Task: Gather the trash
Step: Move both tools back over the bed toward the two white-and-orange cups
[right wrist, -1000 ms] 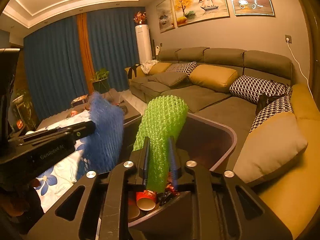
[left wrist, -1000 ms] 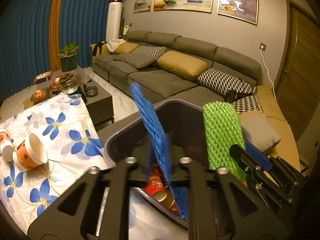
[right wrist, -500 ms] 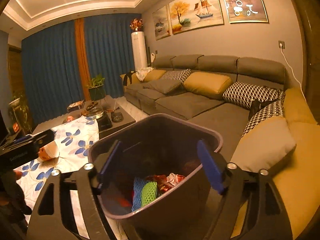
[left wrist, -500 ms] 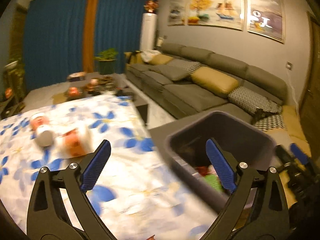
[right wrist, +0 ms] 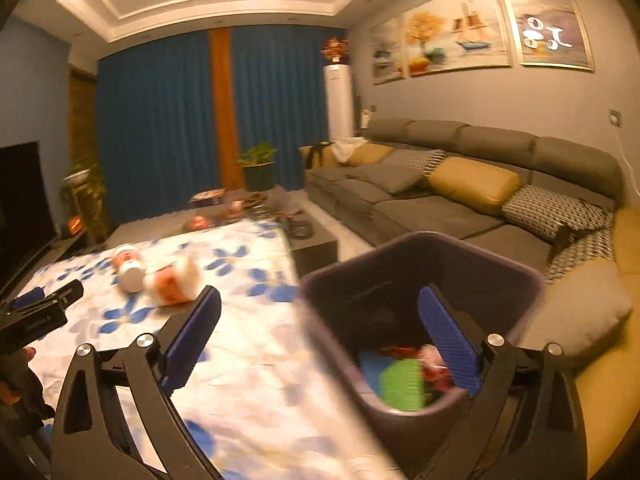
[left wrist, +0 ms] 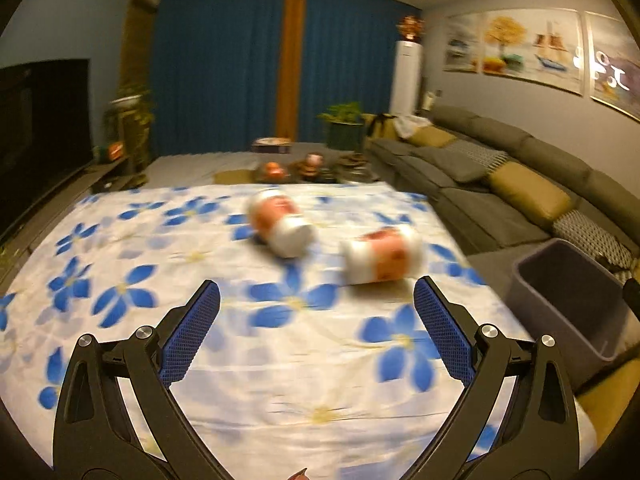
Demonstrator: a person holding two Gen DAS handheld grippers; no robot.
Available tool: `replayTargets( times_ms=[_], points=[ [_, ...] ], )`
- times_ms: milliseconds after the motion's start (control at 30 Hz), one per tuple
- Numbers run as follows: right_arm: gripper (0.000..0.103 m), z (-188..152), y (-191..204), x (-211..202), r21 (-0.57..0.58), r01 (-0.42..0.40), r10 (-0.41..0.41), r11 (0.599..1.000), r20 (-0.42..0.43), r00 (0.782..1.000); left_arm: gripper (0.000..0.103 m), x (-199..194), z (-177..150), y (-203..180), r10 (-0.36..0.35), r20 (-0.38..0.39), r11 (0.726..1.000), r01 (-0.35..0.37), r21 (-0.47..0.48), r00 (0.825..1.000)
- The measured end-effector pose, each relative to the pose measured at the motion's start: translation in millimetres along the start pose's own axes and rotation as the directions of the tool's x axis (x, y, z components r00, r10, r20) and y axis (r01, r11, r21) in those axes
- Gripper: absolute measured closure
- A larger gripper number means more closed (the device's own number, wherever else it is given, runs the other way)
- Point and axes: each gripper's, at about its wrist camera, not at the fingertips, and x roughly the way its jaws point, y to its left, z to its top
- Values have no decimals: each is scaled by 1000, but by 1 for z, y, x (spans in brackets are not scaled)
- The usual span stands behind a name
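Two orange-and-white paper cups lie on their sides on the flowered tablecloth (left wrist: 120,240): one (left wrist: 280,222) farther back, one (left wrist: 382,254) to its right. My left gripper (left wrist: 316,320) is open and empty above the cloth, short of the cups. The dark bin (left wrist: 568,292) stands at the table's right edge. My right gripper (right wrist: 320,328) is open and empty over the bin's (right wrist: 500,276) near rim. Green foam netting (right wrist: 402,384), blue netting (right wrist: 370,366) and red trash lie inside. The cups also show in the right wrist view (right wrist: 174,280), with the left gripper body (right wrist: 36,314) at far left.
A grey sectional sofa (right wrist: 460,200) with yellow and patterned cushions runs along the right wall, close behind the bin. A dark coffee table (right wrist: 308,232) with small items stands beyond the cloth-covered table. A television (left wrist: 40,128) is at left.
Both grippers opened and dropped the blue and green foam netting into the bin. The left gripper then swung left toward the cups; the right gripper pulled back and turned left.
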Motion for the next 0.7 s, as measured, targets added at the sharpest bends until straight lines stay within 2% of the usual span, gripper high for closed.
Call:
replayTargets(
  times_ms=[167,367,533,700],
  points=[
    [6,2,57,24,-64,-84,82,994,-33,996,7,-4,3,45,64,7,998,-64,-30,998],
    [6,3,114,66,-110,-146,137,983,-82,987,7,-1,14,96,127,13,988,-125,-89,992],
    [6,0,145,108,-139,-166,147,976,-136,980,7,9,22,117,143,23,984,-140,-111,989],
    [6,-5,169,144,-164,-185,152,969,-194,969,7,26,28,122,132,16,984,-129,-120,991]
  ],
)
